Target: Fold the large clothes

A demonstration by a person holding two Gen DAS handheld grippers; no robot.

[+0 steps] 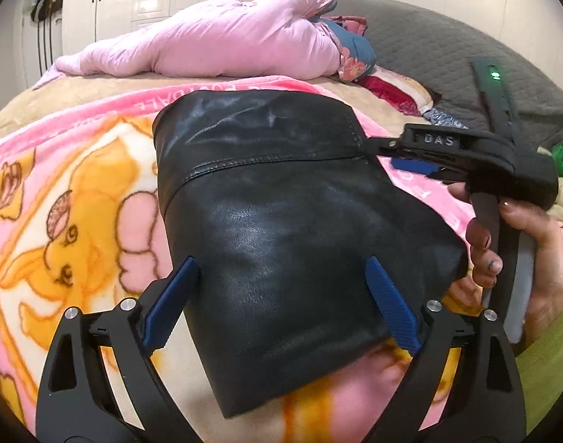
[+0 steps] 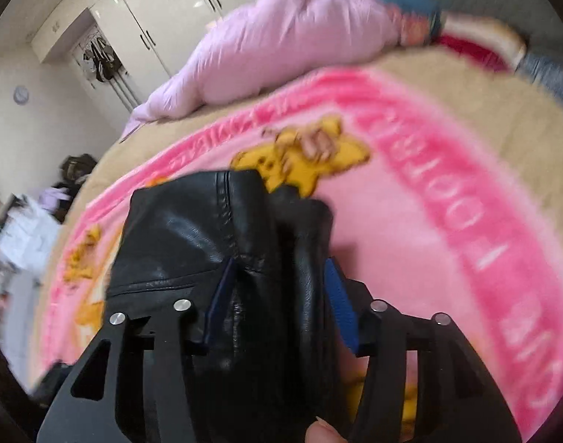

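The left wrist view alone shows the right tongs [image 1: 410, 158] and the hand [image 1: 525, 258] gripping their handle at 3 o'clock. The folded black leather garment [image 1: 281, 221] lies shiny and creased on the pink cartoon blanket [image 1: 78, 221]. Left tongs [image 1: 281, 288] gape wide, empty above it. The right tongs straddle a thick fold, pads apart. A pink duvet [image 1: 215, 44] lies at 12 o'clock.

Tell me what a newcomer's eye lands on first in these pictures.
The folded black leather garment lies mid-frame on a bright pink cartoon blanket that covers the bed. The left gripper hangs wide open over its near end, while the right gripper straddles its bunched edge. Behind, a pink puffy jacket lies heaped.
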